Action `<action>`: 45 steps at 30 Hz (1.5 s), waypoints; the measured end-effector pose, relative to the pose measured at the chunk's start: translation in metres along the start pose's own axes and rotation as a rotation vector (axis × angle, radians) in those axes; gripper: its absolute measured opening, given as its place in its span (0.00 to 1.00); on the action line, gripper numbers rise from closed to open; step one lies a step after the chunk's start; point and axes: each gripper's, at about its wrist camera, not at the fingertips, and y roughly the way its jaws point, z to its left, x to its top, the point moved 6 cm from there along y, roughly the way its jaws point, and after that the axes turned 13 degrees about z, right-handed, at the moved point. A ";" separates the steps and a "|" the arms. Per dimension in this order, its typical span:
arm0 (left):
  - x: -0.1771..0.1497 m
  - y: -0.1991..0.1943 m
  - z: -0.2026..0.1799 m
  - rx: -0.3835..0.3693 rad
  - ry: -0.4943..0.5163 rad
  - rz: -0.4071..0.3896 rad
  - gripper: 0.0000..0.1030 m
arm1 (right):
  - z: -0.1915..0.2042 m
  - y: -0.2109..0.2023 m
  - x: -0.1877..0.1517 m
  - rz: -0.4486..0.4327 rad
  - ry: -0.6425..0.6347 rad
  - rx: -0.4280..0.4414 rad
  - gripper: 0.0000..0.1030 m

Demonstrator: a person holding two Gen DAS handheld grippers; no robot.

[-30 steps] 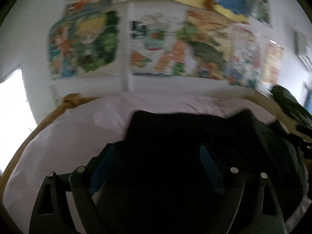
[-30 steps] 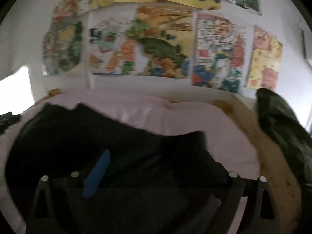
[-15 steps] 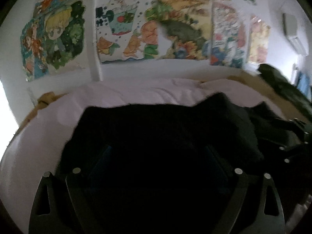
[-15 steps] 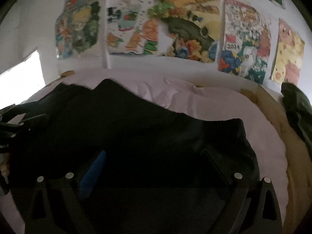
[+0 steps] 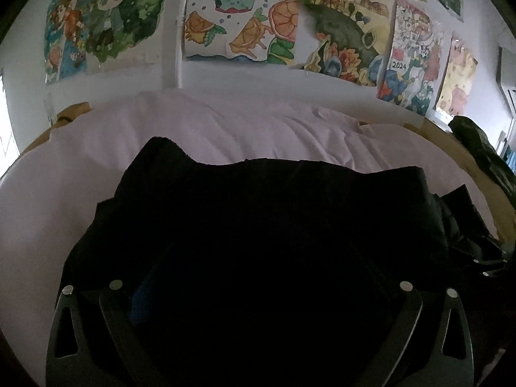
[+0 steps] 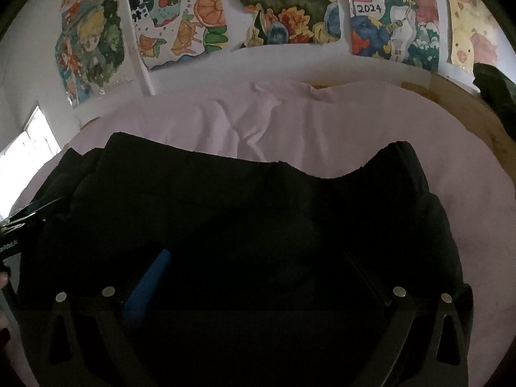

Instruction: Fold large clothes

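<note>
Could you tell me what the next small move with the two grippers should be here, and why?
Probably lift both away. The left gripper and right gripper have just been opening and stand wide; the black garment lies folded over on the pink sheet, seemingly released.

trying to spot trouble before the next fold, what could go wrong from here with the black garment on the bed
1. The black garment has just been let go as both pairs of jaws opened; its far edge lies wavy on the pale pink sheet, so the fold may end up crooked.
2. The left gripper and right gripper sit low over dark cloth and could snag it when pulling back.
</note>
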 end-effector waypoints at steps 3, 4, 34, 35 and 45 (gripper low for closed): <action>0.002 0.000 -0.002 -0.002 -0.002 0.004 0.99 | -0.001 0.001 0.000 0.000 0.001 0.004 1.00; 0.002 0.001 -0.002 -0.001 -0.002 0.005 0.99 | 0.000 0.002 0.001 0.000 0.002 0.005 1.00; -0.001 0.005 -0.003 -0.024 -0.005 0.002 0.99 | -0.003 -0.003 -0.001 -0.042 -0.010 0.058 1.00; -0.001 0.006 -0.002 -0.026 -0.007 0.003 0.99 | -0.004 -0.003 0.000 -0.044 -0.005 0.068 1.00; 0.010 -0.006 0.008 -0.048 -0.064 0.028 0.99 | -0.012 -0.018 0.009 -0.039 0.021 0.079 1.00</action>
